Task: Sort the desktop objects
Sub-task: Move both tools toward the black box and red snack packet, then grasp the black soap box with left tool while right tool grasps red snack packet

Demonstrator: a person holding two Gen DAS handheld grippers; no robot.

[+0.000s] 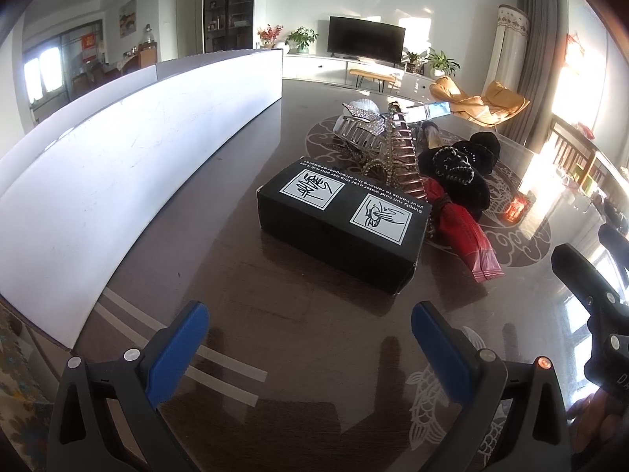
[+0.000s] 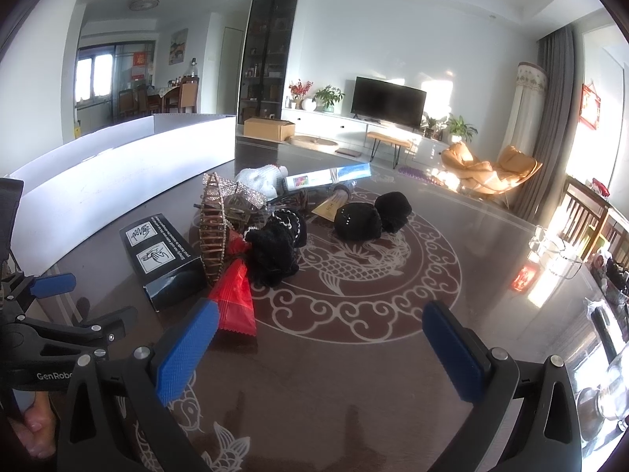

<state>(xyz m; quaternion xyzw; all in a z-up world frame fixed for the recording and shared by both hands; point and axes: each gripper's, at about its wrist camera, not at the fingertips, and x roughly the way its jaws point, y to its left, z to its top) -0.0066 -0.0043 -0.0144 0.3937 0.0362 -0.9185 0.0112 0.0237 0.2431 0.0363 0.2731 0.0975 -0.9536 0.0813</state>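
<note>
A black box with white pictograms lies on the dark table just ahead of my open, empty left gripper. It also shows in the right wrist view. Behind it is a pile: a copper hair claw, a red packet, black scrunchies and a glittery bow clip. My right gripper is open and empty, the red packet at its left finger. Two black fuzzy balls lie apart, further back.
A white partition board stands along the table's left side. A colourful flat box and white cloth lie at the pile's back. Glassware stands at the right table edge. The other hand-held gripper shows at right.
</note>
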